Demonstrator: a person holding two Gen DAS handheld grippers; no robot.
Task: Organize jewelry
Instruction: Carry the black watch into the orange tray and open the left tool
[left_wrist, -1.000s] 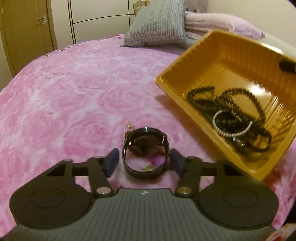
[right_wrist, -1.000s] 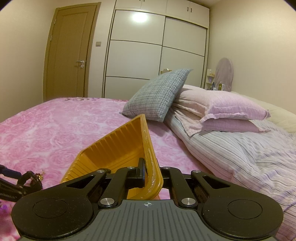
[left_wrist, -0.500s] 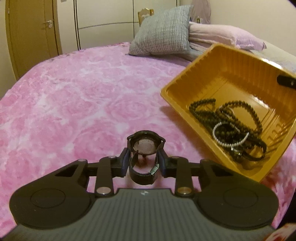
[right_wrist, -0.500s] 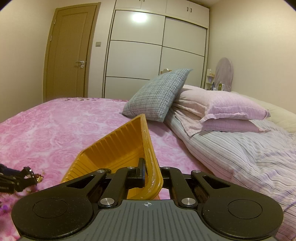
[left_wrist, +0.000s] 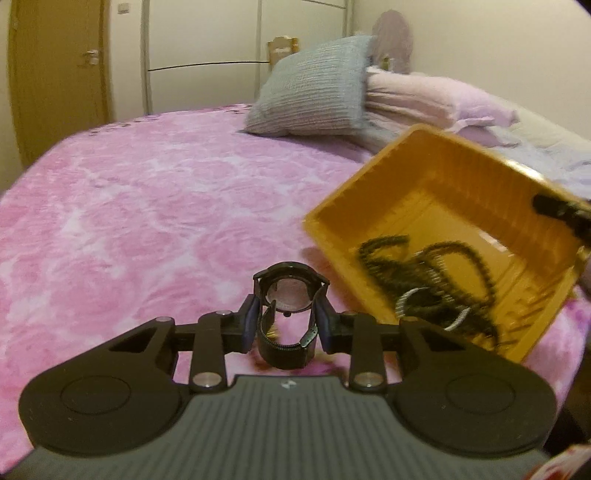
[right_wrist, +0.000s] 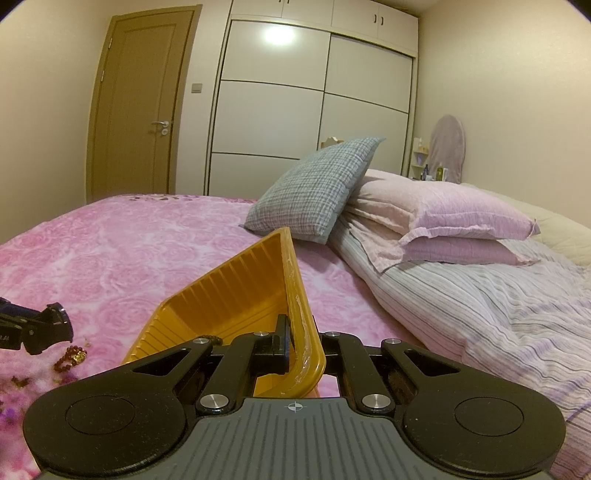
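Left tool (left_wrist: 284, 325): clamped on the strap of one black watch (left_wrist: 290, 295), its pads pressed against both sides of the band; the watch is held above the pink bedspread (left_wrist: 147, 206), just beside the tray's near corner.
Right tool (right_wrist: 304, 350): closed together on the rim of one yellow tray (right_wrist: 236, 295), which sits tilted.
Left wrist view only: the tray's inside, holding a tangle of dark bead strands (left_wrist: 436, 266) and one silver bangle (left_wrist: 428, 310); the strand count cannot be told through the blur.
Right wrist view only: one small reddish bead piece with a gold part (right_wrist: 72, 356) lying on the bedspread, left of the tray and below the watch; also the striped sheet (right_wrist: 480, 295).
Both views: one grey checked cushion (right_wrist: 317, 184) leaning on two stacked pink pillows (right_wrist: 443, 218); one door (right_wrist: 136, 107); wardrobe (right_wrist: 310, 96).
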